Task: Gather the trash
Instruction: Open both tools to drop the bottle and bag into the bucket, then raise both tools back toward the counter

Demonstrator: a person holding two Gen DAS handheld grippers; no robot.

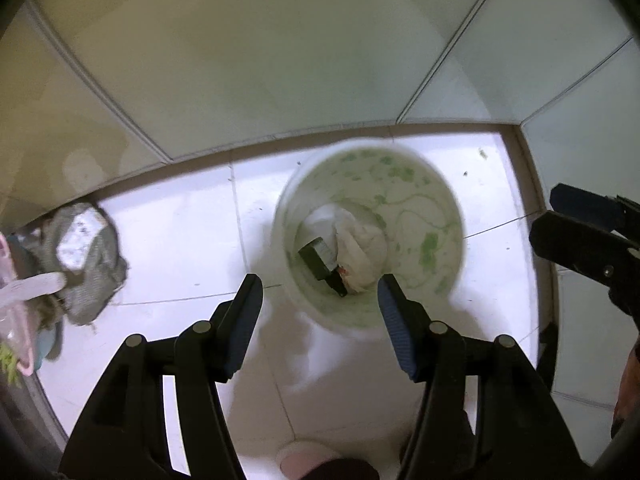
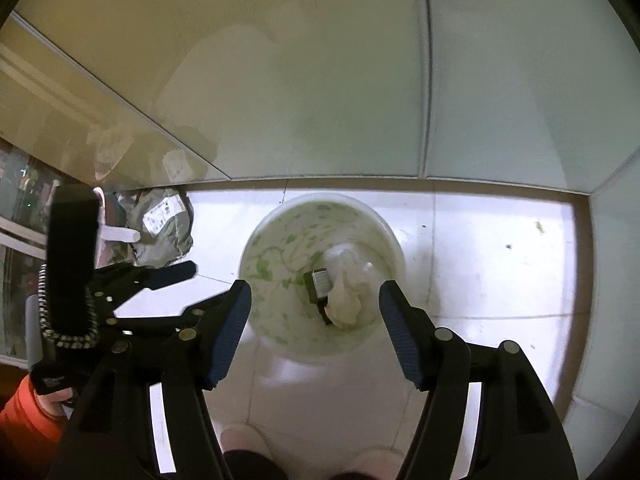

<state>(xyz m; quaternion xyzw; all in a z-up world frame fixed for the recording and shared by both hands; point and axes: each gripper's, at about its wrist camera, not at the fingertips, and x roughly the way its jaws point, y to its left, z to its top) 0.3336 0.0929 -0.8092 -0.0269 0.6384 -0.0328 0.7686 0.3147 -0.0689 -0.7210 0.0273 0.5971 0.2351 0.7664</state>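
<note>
**Both claws hanging over the bin, nothing in them**

So the round white plastic bin with green leaf print inside [image 1: 432, 208] sits centre frame on the white tiled floor [image 1: 176, 248], close to the wall. At its bottom lie a crumpled white paper wad [image 1: 360, 248] and a small black box with a white label [image 1: 320, 258], touching each other. Label text is too blurry to read.

The left gripper [image 1: 318, 292] and the right gripper [image 2: 314, 298] are both spread wide and hold nothing.

Middle left of the left view there's a grey crumpled mailer bag with a white shipping label [image 1: 86, 256], well apart from the bin; print unreadable. A pink plastic dustpan handle [image 1: 36, 284] pokes against it at the far left edge.
</note>
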